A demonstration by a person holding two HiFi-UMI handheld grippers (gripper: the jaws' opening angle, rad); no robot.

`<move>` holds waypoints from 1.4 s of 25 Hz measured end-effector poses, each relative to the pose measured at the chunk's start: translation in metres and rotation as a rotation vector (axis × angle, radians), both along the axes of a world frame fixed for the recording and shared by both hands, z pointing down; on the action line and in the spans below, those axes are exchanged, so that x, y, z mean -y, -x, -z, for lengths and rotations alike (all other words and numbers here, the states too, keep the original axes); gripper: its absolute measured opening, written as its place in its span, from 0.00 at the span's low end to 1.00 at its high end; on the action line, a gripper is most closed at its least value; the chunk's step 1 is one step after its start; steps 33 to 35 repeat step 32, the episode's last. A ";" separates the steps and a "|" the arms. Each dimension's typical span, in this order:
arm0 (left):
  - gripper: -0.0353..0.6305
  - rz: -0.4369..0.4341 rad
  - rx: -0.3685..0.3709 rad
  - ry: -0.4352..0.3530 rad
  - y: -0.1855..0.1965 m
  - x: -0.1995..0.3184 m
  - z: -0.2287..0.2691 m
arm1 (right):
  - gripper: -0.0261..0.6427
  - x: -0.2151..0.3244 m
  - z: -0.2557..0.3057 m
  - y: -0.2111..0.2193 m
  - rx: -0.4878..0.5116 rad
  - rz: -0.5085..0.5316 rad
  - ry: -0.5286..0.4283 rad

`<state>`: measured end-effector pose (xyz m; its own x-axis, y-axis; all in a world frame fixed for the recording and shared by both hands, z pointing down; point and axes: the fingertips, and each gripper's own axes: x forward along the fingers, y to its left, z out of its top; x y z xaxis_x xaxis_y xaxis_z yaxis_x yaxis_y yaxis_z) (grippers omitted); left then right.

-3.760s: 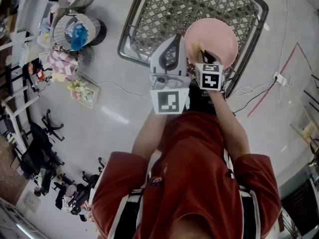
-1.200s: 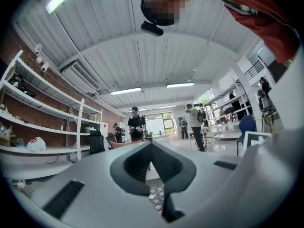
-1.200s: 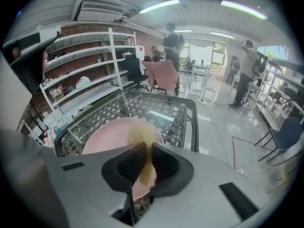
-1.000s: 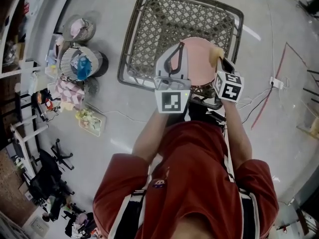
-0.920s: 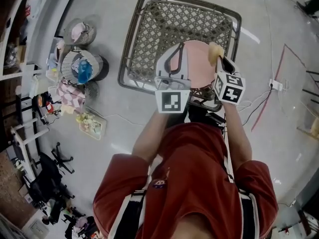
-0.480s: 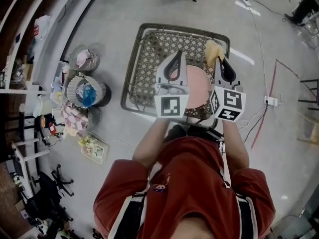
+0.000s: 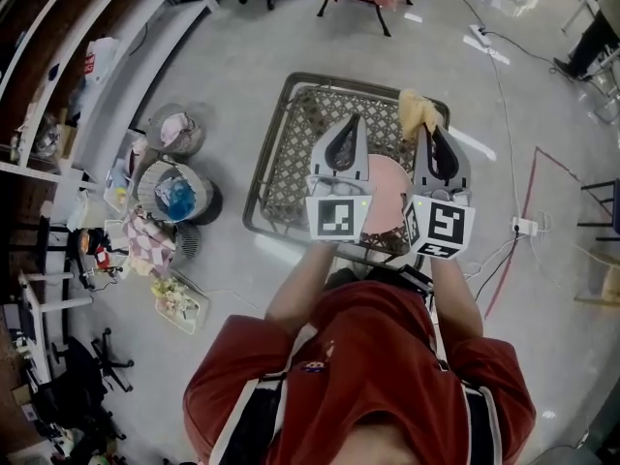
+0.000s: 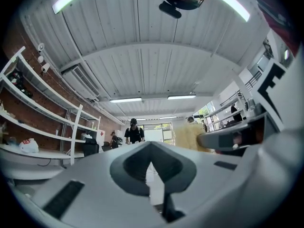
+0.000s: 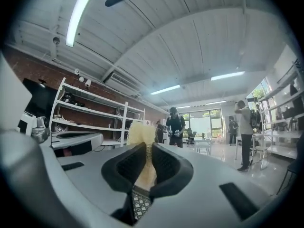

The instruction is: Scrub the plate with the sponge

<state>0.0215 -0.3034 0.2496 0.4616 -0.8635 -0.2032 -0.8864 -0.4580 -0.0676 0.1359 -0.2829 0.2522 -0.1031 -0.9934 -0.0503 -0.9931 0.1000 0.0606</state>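
Note:
The pink plate (image 7: 389, 194) lies on the wicker lattice table (image 7: 291, 153), partly hidden behind both grippers. My right gripper (image 7: 429, 130) is lifted above the plate and shut on the yellow sponge (image 7: 418, 110), which sticks out past the tips. In the right gripper view the sponge (image 9: 141, 136) is squeezed between the dark pads of that gripper (image 9: 147, 161). My left gripper (image 7: 353, 120) is raised beside it, its jaws closed at the tips with nothing visible between them. The left gripper view shows the left gripper (image 8: 152, 146) pointing level into the room, with the sponge (image 8: 187, 137) off to its right.
Several baskets (image 7: 177, 199) and small items stand on the floor left of the table. A cable and power strip (image 7: 524, 227) lie to the right. Shelving (image 9: 90, 120) lines the wall and people (image 9: 175, 125) stand far across the room.
Both grippers have risen off the plate and now point level. The sponge left the plate's surface with the right gripper. The plate stayed on the table.

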 end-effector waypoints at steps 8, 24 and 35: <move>0.07 0.020 0.017 -0.008 0.010 0.001 0.004 | 0.10 0.004 0.004 0.010 0.030 0.033 0.011; 0.07 -0.006 0.041 0.001 -0.005 -0.002 0.009 | 0.10 -0.001 0.012 -0.004 0.024 0.030 -0.002; 0.07 -0.001 0.028 0.011 -0.006 -0.006 0.007 | 0.10 -0.003 0.012 -0.003 0.005 0.021 -0.027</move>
